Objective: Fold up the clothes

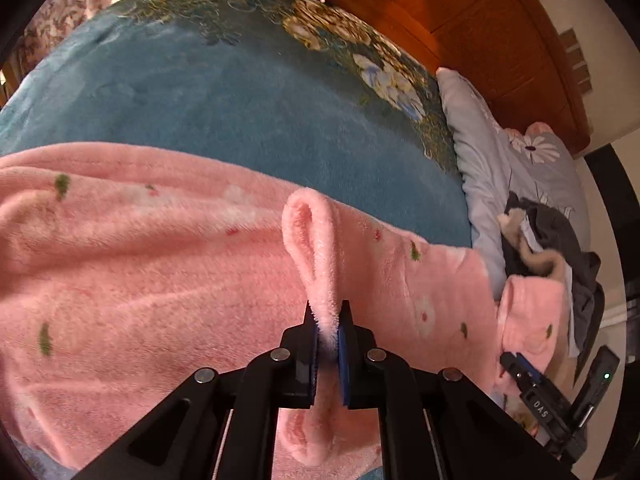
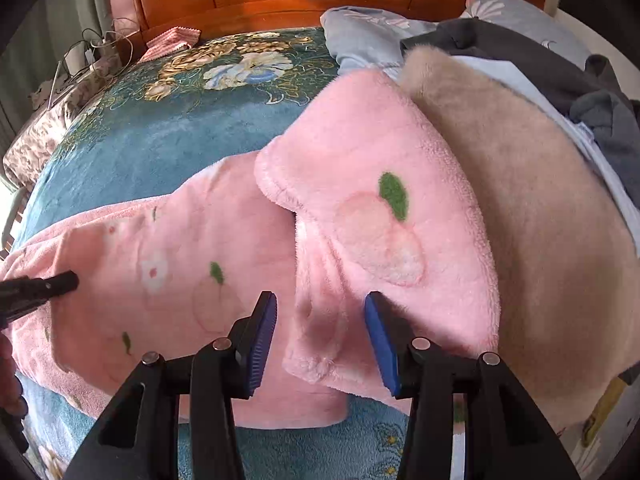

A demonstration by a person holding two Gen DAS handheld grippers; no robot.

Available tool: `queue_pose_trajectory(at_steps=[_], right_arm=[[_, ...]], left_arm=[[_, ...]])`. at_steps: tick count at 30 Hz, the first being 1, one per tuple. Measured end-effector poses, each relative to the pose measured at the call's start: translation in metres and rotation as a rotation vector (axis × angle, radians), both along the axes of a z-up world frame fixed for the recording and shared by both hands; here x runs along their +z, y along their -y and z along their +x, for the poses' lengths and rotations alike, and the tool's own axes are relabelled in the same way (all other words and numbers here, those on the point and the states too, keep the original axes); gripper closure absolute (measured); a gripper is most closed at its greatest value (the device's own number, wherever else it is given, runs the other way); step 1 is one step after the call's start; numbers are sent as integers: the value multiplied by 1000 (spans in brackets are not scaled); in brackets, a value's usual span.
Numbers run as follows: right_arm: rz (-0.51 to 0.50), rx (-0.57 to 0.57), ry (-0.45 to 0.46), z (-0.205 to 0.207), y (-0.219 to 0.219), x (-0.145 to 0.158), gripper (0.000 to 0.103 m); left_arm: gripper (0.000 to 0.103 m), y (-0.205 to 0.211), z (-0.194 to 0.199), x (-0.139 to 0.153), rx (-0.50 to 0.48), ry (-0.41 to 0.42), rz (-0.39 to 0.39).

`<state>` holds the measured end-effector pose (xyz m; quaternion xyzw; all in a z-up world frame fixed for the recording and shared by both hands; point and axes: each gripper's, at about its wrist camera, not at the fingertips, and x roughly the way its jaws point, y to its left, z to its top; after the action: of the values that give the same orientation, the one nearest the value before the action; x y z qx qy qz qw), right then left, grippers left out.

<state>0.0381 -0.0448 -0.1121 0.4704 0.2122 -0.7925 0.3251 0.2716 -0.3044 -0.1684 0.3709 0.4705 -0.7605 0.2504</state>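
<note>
While our left tongs [image 1: 329,334] pinch a fold of the soft, floppy pink fleece garment [image 1: 160,264], our right tongs [image 2: 320,320] gape over its edge; we should grab there.

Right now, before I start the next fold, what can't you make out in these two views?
- Pink garment: near hem hidden behind the left gripper in the left wrist view.
- Its left end: cut off by the frame edge in both views.
- Clothes pile: items underneath covered by the beige fleece, right wrist view.
- Right gripper: whether its fingers touch the cloth is unclear.
</note>
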Motion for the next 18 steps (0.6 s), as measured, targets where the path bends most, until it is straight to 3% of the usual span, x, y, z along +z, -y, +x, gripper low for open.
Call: queue_pose_trajectory(at_steps=[2,7,10,16,17,18], right_arm=[[-6,-10,-5,-1,-5,1,56],[34,-6,-4,0,0,-7,56],[100,37,-50,8,6,-19,56],[289,154,-223,24,14,-39,59],[328,162,-262,26,16,-43,72],[339,150,-258,23,14,-42,92]], left_arm=[[95,19,17,2,55,14,6],[94,35,46,-27,151,59,113],[94,32,49,-36,163,56,153],[93,32,56,-29,156,20,155],[93,32,57,-29,152,18,156],[93,31,59,-28,148,17,158]])
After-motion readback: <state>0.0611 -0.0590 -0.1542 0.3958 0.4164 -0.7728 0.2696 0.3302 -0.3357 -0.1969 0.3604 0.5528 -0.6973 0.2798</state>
